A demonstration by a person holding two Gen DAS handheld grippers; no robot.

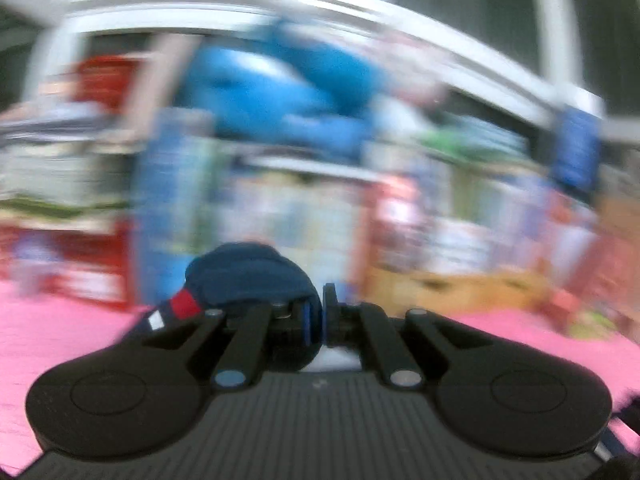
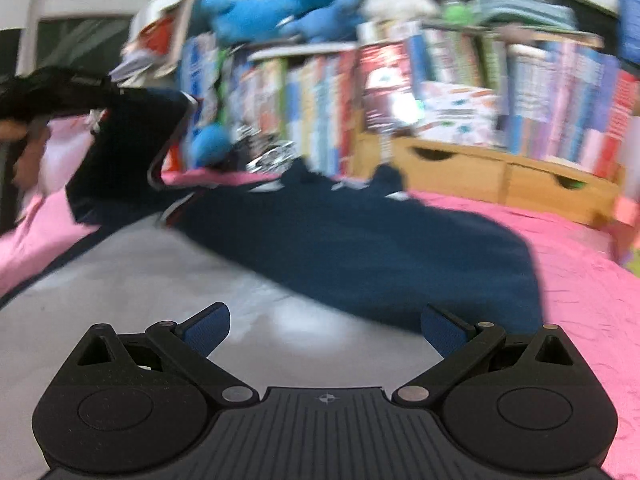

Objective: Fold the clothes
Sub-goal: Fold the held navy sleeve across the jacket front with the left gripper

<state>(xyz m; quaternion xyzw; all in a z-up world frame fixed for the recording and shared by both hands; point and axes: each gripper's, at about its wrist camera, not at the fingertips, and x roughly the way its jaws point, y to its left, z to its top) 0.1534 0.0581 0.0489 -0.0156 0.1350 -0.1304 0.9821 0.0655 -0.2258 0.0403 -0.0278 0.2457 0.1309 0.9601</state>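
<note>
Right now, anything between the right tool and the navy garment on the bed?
Nothing visible. The right tool hangs open over the garment's grey part, with only bare cloth ahead of its fingers. The left tool, shut on the garment's sleeve, holds it raised off to the left.

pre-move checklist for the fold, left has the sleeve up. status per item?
1. Left gripper clamped on the navy fabric sleeve with red and white cuff stripes: ok, jaws shut on cloth.
2. Right gripper free to take a hold: ok, jaws wide open, nothing between them.
3. Navy and grey shirt body lying flat on the pink bedspread: ok as far as visible; its near edge is hidden.
4. Sleeve lifted off the body: ok, it hangs raised from the left gripper at the right view's left side.
5. Fold line and landing spot: cannot tell, both views blurred.
</note>
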